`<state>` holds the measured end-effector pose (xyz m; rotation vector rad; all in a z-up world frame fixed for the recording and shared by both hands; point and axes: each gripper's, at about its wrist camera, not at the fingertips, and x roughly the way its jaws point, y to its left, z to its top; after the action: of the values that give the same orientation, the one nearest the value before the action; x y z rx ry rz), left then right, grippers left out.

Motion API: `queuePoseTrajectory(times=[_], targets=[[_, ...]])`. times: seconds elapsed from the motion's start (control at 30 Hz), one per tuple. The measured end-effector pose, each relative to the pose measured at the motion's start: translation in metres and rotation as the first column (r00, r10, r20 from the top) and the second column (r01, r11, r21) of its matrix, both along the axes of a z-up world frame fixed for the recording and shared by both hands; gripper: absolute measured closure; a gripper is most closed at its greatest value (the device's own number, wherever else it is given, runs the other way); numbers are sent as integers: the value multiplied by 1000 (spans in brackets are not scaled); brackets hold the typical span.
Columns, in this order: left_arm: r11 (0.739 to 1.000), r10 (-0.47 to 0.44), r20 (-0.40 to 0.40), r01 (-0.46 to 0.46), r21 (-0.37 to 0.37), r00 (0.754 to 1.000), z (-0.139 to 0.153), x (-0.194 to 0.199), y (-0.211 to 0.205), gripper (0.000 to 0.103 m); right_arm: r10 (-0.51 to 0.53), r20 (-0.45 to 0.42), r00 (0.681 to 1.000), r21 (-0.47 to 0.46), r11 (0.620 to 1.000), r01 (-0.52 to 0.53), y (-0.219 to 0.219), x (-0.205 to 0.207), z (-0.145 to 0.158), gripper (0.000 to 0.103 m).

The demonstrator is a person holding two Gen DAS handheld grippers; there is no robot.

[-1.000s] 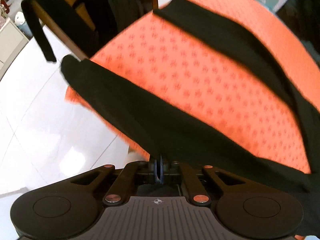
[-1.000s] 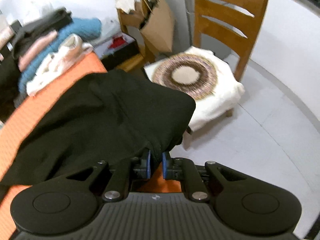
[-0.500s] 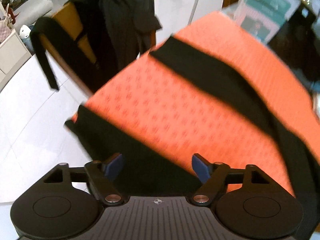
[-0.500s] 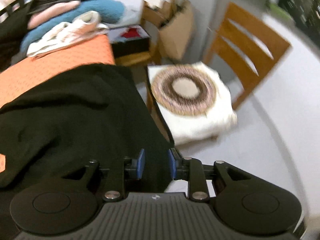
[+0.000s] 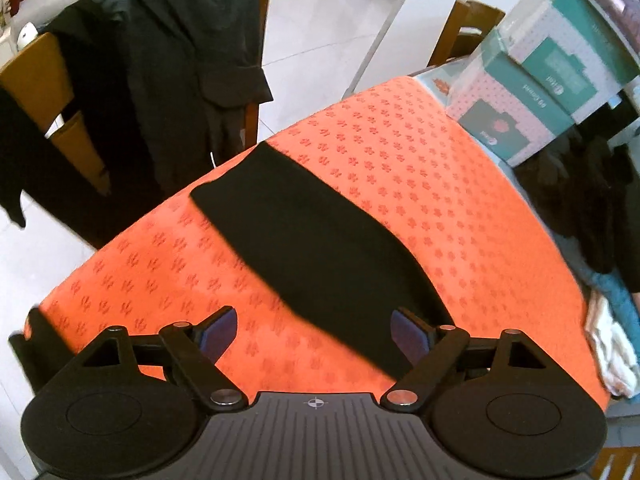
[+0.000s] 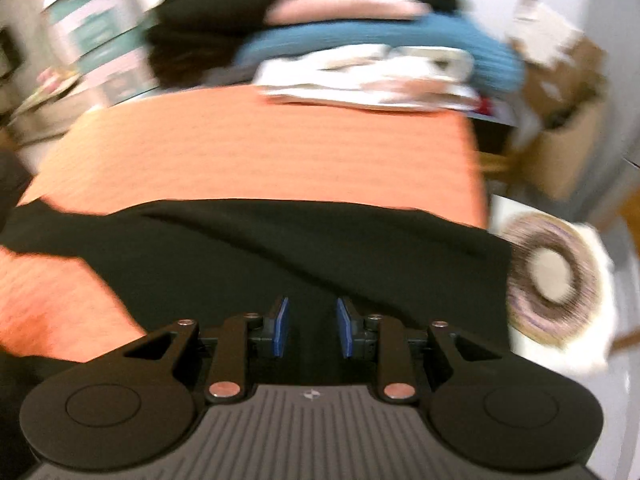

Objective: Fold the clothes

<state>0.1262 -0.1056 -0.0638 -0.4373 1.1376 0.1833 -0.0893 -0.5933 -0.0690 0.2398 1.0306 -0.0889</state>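
The left gripper (image 5: pixel 313 334) is spread wide, its 2 blue pads far apart with nothing between them. Ahead of it and slightly to its right, a long strip of the black garment (image 5: pixel 320 248) lies flat on the orange patterned cloth (image 5: pixel 460 200), running away from the right pad toward the far left edge of the table. Bare orange cloth shows below the gap between the fingers. Past the far edge, ahead and to the left of the gripper, a dark coat (image 5: pixel 180 60) hangs over a wooden chair (image 5: pixel 36 80). Ahead and to its right, stacked teal and pink boxes (image 5: pixel 552 80) stand at the far corner.

The right gripper (image 6: pixel 312 333) is partly parted, a clear gap between its 2 blue pads, and it grips nothing. Directly ahead of and beneath it, the black garment (image 6: pixel 320 248) spreads across the orange cloth (image 6: pixel 260 152); whether the pads touch the fabric is hard to tell through the blur. Beyond the garment, at the far side of the table, sits a pile of clothes (image 6: pixel 380 52) in white, blue, pink and dark layers. To the gripper's right, off the table edge, a round patterned cushion (image 6: pixel 552 276) is visible.
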Motion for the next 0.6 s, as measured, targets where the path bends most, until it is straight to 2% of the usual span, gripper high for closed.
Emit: queuePoseTrajectory(times=[0.07, 0.2, 0.4, 0.6], targets=[[1000, -17, -1, 17, 15, 1000, -3, 12, -3, 18, 82, -1, 997, 28, 996, -82, 26, 25, -3, 73], [999, -30, 7, 30, -14, 1000, -9, 36, -8, 18, 217, 14, 976, 37, 975, -217, 94, 68, -14, 71], [997, -28, 5, 28, -70, 1000, -18, 71, -11, 18, 400, 34, 916, -7, 916, -400, 188, 122, -25, 66], [996, -6, -23, 4, -86, 1000, -29, 99, -10, 18, 497, 22, 867, -73, 866, -495, 229, 154, -31, 65]])
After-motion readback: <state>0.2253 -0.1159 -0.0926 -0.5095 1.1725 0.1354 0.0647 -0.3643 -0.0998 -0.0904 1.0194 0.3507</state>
